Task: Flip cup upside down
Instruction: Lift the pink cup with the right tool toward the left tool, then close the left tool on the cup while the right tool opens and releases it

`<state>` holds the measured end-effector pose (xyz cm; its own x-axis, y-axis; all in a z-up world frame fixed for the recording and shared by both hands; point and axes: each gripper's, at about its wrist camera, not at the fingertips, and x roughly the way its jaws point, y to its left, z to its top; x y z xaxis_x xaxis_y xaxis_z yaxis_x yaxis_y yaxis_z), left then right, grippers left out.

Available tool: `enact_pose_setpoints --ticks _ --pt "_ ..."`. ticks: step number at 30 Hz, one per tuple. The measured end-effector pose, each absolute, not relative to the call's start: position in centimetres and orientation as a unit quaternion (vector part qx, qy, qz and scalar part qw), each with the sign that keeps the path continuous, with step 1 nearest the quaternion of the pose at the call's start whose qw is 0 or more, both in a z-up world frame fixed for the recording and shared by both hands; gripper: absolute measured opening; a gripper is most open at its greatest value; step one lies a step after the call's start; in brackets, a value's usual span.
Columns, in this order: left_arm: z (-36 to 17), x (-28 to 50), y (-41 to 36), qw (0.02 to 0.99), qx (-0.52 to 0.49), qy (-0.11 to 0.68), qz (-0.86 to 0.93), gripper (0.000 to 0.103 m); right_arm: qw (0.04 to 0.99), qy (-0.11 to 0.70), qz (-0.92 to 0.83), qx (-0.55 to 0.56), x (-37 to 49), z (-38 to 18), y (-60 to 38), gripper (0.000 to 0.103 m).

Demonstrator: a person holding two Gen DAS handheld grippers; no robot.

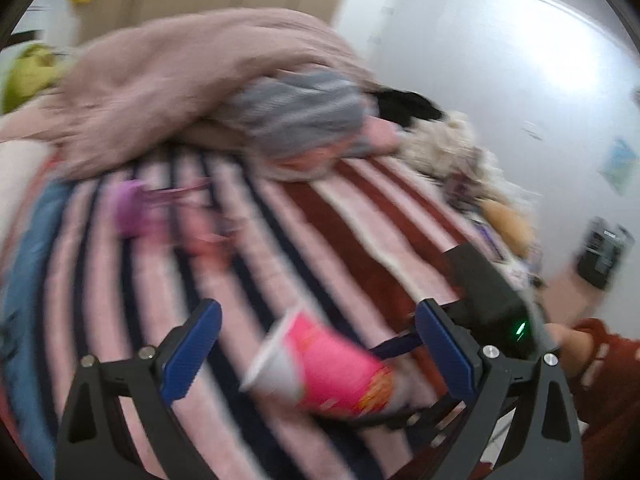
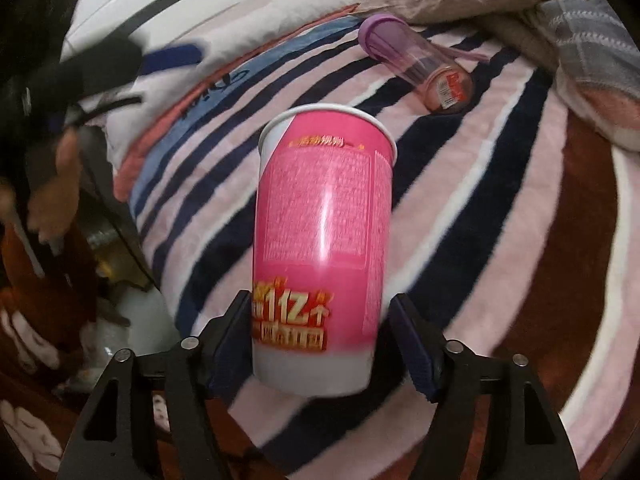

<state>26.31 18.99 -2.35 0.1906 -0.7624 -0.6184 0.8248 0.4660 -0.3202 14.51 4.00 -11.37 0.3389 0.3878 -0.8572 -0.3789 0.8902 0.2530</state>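
Note:
A pink paper cup point(image 2: 320, 240) with a white base and gold print is held between my right gripper's point(image 2: 318, 340) blue pads near its base, above the striped blanket. Its open rim points away from the camera. In the left wrist view the same cup point(image 1: 320, 368) lies tilted, rim to the left, held by the right gripper point(image 1: 404, 380) coming in from the right. My left gripper point(image 1: 316, 352) is open and empty, its blue fingers wide apart on either side of the cup without touching it. That view is blurred.
A striped pink, navy and dark red blanket point(image 2: 500, 200) covers the bed. A clear bottle with a purple lid point(image 2: 416, 64) lies on it. A heap of pinkish bedding point(image 1: 180, 88) and a grey striped cloth point(image 1: 296, 116) lie at the back.

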Motion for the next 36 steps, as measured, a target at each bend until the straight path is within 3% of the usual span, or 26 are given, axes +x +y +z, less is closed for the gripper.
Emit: enact_pose_setpoints --ticks 3,5,14,20,24,29,32,34,36 --pt "-3.0 27.6 15.1 0.724 0.065 0.397 -0.56 0.097 0.824 0.516 0.236 0.017 13.6 -11.7 3.5 0.067" --pt "-3.8 28.3 12.9 0.704 0.091 0.415 -0.569 0.096 0.827 0.505 0.243 0.031 13.0 -11.8 3.2 0.057" --pt "-7.0 27.9 9.6 0.592 0.15 0.49 -0.622 0.097 0.794 0.504 0.339 0.032 13.0 -12.2 0.6 0.057" --pt "-8.8 26.7 9.3 0.563 0.206 0.514 -0.613 0.097 0.767 0.527 0.366 -0.019 13.8 -12.0 -1.3 0.058" --pt "-9.8 25.4 9.6 0.564 0.256 0.515 -0.593 0.097 0.792 0.531 0.293 -0.067 13.5 -11.5 -3.5 0.06" --pt "-9.7 25.4 10.3 0.591 0.243 0.511 -0.575 0.096 0.821 0.517 0.241 0.028 15.2 -11.4 -6.6 0.06" --pt "-10.0 25.4 10.8 0.608 0.255 0.513 -0.55 0.085 0.83 0.51 0.209 0.09 15.7 -11.5 -7.6 0.06" --pt "-10.2 25.7 11.3 0.618 0.258 0.519 -0.531 0.072 0.828 0.507 0.193 0.141 16.0 -11.4 -8.4 0.062" --pt "-10.3 26.0 11.6 0.624 0.251 0.525 -0.521 0.069 0.818 0.502 0.191 0.207 16.3 -11.4 -9.4 0.062"
